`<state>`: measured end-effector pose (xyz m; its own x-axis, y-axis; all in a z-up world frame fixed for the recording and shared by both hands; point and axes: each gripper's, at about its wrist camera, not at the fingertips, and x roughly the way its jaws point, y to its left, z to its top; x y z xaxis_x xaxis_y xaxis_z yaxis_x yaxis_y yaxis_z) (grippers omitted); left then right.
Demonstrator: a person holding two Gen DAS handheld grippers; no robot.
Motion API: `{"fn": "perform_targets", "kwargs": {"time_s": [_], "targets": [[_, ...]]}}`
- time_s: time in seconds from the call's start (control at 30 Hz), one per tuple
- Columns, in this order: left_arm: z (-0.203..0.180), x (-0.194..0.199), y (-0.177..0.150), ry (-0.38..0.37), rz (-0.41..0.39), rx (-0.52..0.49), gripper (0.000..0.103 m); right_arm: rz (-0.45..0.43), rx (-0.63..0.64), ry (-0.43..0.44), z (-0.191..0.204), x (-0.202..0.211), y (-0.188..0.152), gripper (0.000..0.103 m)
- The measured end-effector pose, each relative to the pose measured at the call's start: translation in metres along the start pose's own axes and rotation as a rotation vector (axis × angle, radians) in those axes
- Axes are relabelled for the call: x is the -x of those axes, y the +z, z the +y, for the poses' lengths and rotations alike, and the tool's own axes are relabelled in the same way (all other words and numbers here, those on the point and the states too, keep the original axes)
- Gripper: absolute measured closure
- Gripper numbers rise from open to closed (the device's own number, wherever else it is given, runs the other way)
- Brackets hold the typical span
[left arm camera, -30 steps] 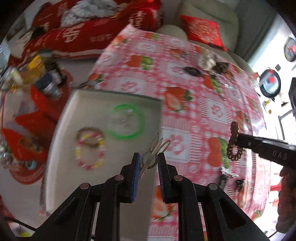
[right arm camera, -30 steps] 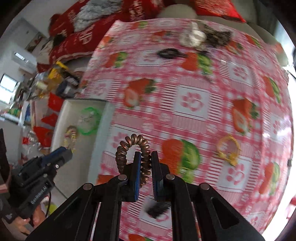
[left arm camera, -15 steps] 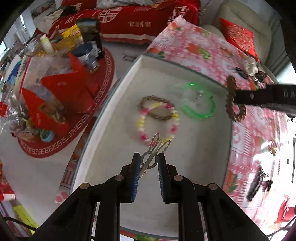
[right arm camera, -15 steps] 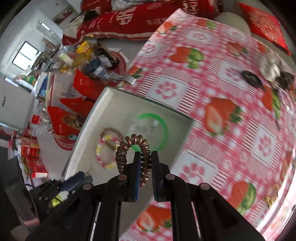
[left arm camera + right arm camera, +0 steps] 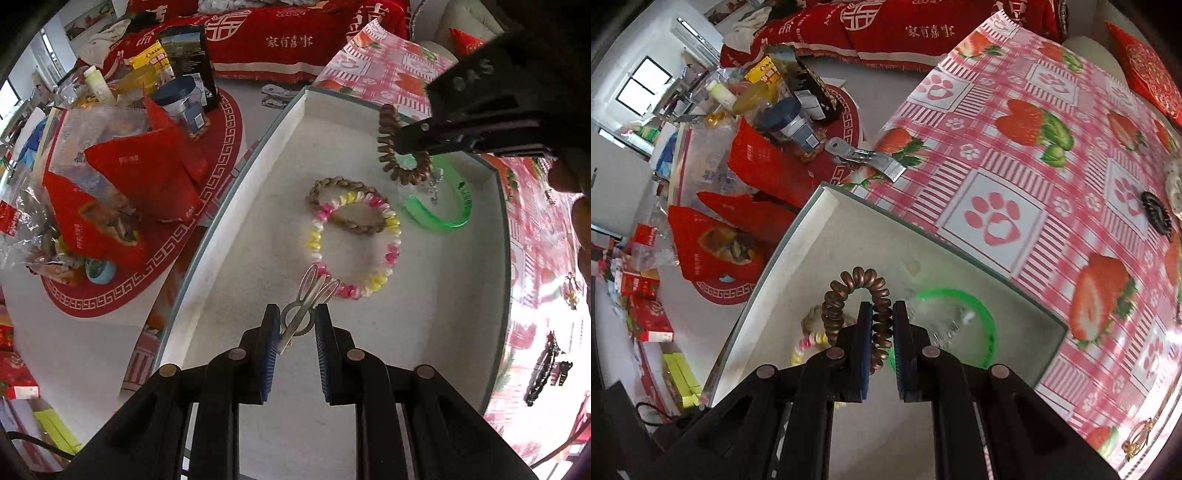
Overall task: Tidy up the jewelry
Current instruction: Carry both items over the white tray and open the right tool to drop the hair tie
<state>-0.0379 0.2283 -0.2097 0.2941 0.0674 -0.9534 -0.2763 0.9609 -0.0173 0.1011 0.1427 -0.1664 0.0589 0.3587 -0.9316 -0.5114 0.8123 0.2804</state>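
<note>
A white tray [image 5: 258, 206] sits at the table's left edge. Inside it lie a pink, yellow and white bead bracelet [image 5: 388, 254], a braided brown bracelet [image 5: 354, 184] and a green bangle [image 5: 439, 218]. My left gripper [image 5: 295, 325] hangs over the tray's near part, shut on a silver metal hair clip [image 5: 306, 306]. My right gripper [image 5: 878, 325] is shut on a brown spiral hair tie [image 5: 864, 280], above the tray [image 5: 849, 229] near the green bangle [image 5: 979, 310]. In the left wrist view that brown spiral hair tie [image 5: 388, 147] hangs from the right gripper's black fingers [image 5: 436, 136].
The table wears a pink strawberry cloth [image 5: 1034, 147]. On it lie a silver clip [image 5: 864, 157] by the tray's far corner, a black hair tie [image 5: 1156, 214], a gold piece [image 5: 1137, 439] and black clips [image 5: 546, 373]. Red bags and boxes [image 5: 122, 184] crowd the floor to the left.
Both grippers have travelled left from over the tablecloth to above the tray, each keeping its item. The right gripper with the spiral tie now hangs over the tray's far part.
</note>
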Motion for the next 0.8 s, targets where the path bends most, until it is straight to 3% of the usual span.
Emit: {"fn": "perform_targets", "kwargs": {"time_s": [0.6,0.67,0.73,0.8], "targets": [[-0.004,-0.005,0.001,0.062,0.016,-0.045,0.077,0.048,0.039,-0.05,0.008,-0.039,0.017,0.09],[-0.004,-0.004,0.001,0.066,0.021,-0.043,0.077,0.051,0.04,-0.044,0.008,-0.039,0.017,0.087],[-0.004,-0.003,0.001,0.068,0.017,-0.04,0.077,0.052,0.041,-0.04,0.009,-0.039,0.017,0.069],[-0.004,-0.002,0.002,0.071,0.013,-0.039,0.077,0.042,0.04,-0.037,0.009,-0.036,0.018,0.062]]}}
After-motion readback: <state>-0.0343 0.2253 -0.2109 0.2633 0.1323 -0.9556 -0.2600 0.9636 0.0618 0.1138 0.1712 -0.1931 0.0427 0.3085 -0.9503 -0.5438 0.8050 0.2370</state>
